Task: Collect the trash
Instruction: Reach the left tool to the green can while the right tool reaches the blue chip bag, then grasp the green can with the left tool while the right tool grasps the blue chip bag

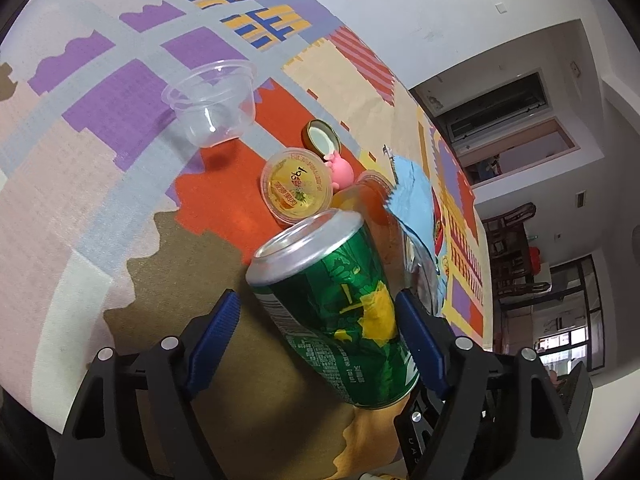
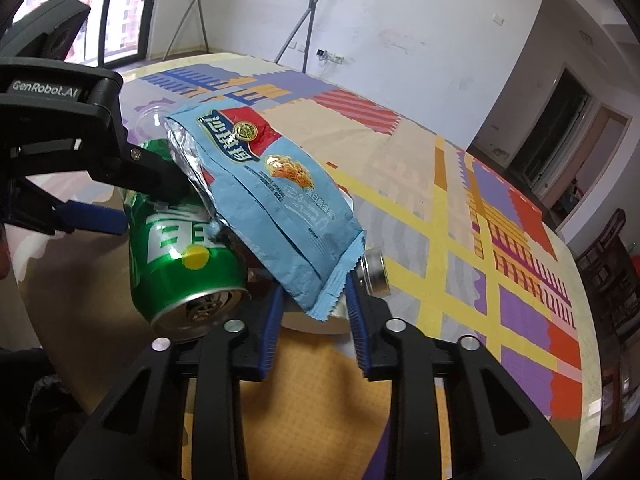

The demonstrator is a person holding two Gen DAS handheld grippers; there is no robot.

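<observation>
A green soda can (image 1: 332, 300) lies tilted on the patterned tablecloth, its open top toward the right wrist camera (image 2: 180, 248). My left gripper (image 1: 318, 300) straddles the can. Its right pad rests against the can, and a narrow gap shows at the left pad, so it is open. A light blue snack bag (image 2: 264, 196) leans up over the can, and its crimped lower end sits between the blue pads of my right gripper (image 2: 315, 292), which is shut on it. The left gripper (image 2: 154, 200) also shows in the right wrist view, one finger on each side of the can.
Beyond the can stand a clear plastic cup (image 1: 212, 104), a sealed yellow jelly cup (image 1: 298, 186), a pink toy pig (image 1: 340, 170) and a half coconut (image 1: 322, 138). A small metal tin (image 2: 374, 272) lies right of the bag. The table's edge (image 2: 576, 264) curves along the right.
</observation>
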